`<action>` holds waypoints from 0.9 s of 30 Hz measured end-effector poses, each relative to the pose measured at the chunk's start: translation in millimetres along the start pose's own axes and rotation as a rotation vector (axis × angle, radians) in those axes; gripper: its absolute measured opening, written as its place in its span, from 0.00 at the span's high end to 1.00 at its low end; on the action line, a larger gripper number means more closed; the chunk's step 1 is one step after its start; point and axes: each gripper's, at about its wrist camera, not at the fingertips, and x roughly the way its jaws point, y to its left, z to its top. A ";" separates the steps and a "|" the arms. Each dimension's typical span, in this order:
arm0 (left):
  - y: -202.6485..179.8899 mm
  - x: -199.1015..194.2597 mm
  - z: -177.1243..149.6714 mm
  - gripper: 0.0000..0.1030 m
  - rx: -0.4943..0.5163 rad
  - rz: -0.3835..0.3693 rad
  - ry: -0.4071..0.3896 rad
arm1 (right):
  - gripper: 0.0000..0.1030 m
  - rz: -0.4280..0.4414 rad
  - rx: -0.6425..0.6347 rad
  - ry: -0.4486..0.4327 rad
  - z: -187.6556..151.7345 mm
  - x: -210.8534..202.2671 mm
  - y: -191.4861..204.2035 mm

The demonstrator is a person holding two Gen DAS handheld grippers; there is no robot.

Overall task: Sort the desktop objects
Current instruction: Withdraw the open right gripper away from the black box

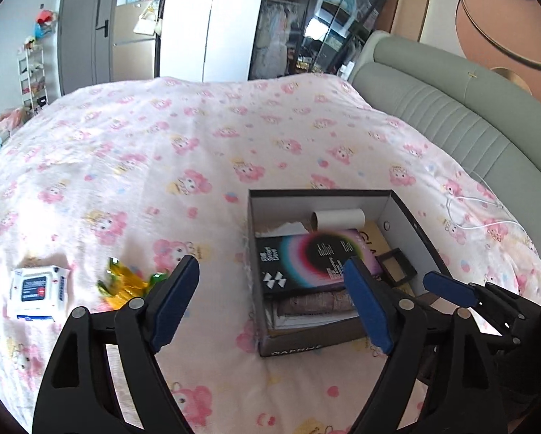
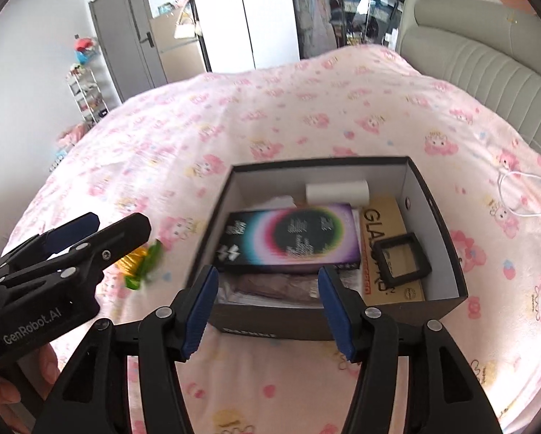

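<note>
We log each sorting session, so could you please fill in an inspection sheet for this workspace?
Surface: bedspread, pink cartoon print.
Job's things: open box holding a colourful book, paper roll, small black frame; wipes pack and yellow-green wrapper lie outside on the bedspread.
Clutter: nothing seen.
Grippers: left gripper and right gripper both open, empty.
Cables: white cable right of the box.
Surroundings: green headboard, wardrobe, shelf rack.

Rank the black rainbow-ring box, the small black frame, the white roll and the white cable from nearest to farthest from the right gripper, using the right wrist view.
From the right gripper:
1. Black rainbow-ring box, just ahead, inside the shoebox.
2. Small black frame, right of it.
3. White roll, at the far wall.
4. White cable, outside on the bedspread, far right.
</note>
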 end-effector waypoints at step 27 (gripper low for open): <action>45.2 -127.2 -42.0 0.15 -0.035 0.078 -0.104 | 0.38 0.021 -0.063 -0.135 -32.6 -91.6 84.6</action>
